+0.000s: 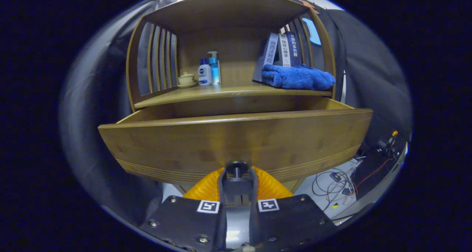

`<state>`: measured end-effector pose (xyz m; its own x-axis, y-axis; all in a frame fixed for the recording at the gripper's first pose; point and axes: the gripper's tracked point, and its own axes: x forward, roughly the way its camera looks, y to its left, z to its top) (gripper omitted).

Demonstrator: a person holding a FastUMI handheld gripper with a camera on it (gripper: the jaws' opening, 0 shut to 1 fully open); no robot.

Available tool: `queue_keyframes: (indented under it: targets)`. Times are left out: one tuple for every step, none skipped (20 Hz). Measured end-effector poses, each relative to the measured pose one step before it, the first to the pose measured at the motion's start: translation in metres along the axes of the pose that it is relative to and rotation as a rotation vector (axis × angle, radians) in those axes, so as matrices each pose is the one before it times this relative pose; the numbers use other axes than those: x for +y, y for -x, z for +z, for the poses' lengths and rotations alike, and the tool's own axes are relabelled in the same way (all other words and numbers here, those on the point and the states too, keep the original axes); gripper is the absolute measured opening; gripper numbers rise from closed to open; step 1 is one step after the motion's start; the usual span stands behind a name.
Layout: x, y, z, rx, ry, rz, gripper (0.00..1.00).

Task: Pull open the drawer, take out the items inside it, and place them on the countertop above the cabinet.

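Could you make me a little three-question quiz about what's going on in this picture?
1. True or false: the drawer is pulled out.
2. What are the tongs closed on? A) the blue towel B) the drawer knob C) a book
3. What stands beside the small cup on the shelf?

Key: 1 true; 2 B; 3 two bottles.

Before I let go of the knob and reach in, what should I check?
1. Drawer pulled out: ok.
2. Tool closed on the knob: ok, both fingers press it.
3. Items inside the drawer: cannot tell, the front panel hides them.
4. Countertop free space: ok, bare between the bottles and the blue towel.
5. Tool height for reaching in: not ok, below the drawer rim.
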<state>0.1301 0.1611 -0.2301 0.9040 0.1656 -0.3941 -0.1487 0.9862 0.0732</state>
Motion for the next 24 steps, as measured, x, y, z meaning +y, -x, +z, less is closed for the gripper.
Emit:
queue_keyframes:
  targets:
    - [-0.0012, 0.00426, -0.00526, 0.00907, 0.00192, -0.00418, 0.24]
    - [-0.00055, 0.00489, -0.00568, 0.00951, 0.00116, -0.00303, 0.24]
    - [-0.00086, 0.00868, 0.00019, -0.01875, -0.00887, -0.0039, 0.24]
    - [-0.0028, 0.00533, -0.0047, 0.01341, -0.0008, -0.00027, 0.24]
    - [-0.00015, 0.00511, -0.00074, -0.01636, -0.01458, 0.00004, 0.24]
    - [0.0, 0.00374, -0.00274, 0.00465, -0.00345, 0.00022, 0.24]
    - [0.00141, 0.00247, -0.00087, -0.00216, 0.00065, -0.00148, 0.24]
    - [0.00042, 0.0013, -0.00299, 0.0142, 0.01604, -0.00249, 0.24]
    - [0.00017, 0.00145, -0.00068, 0.00538, 0.00523, -0.00275, 0.24]
    - [-0.00008, -0.00033, -0.00047, 0.00772, 0.0019, -0.00252, 0.24]
    - [-0.00013, 0.00073, -0.00002, 0.00088, 0.00167, -0.00041, 0.24]
    - [-0.00082, 0.00173, -0.00047, -0.00033, -0.00485, 0.00088, 0.24]
    - [-0.00042, 0.00241, -0.00184, -0.00136, -0.00689, -0.00171, 0.24]
    - [0.00053, 0.00279, -0.00146, -0.00179, -0.00328, -0.00301, 0.24]
    - [-0.00038, 0.00119, -0.00071, -0.00174, -0.00584, -0.0039, 0.24]
    - [0.00074, -0.00058, -0.00027, 0.00507, -0.00215, -0.00774, 0.24]
    - [-0.00001, 0.00061, -0.00179, 0.00758, 0.01323, -0.00459, 0.24]
    - [-0.00067, 0.00071, 0.00062, 0.00037, 0.0025, 0.0015, 0.24]
    - [0.00042, -0.00024, 0.00165, -0.01055, -0.01223, 0.00531, 0.24]
    - [0.0005, 0.00123, 0.00111, -0.01818, -0.01074, 0.00534, 0.24]
    - [-0.00059, 0.00036, 0.00043, -0.0138, -0.00906, -0.00017, 0.24]
    - [0.00061, 0.00024, -0.00019, -0.00474, -0.01029, 0.00405, 0.24]
    - [0.00098, -0.00083, -0.00142, -0.00399, -0.00081, 0.0069, 0.29]
    - [0.00439, -0.0022, 0.00269, -0.00824, -0.00722, 0.02906, 0.34]
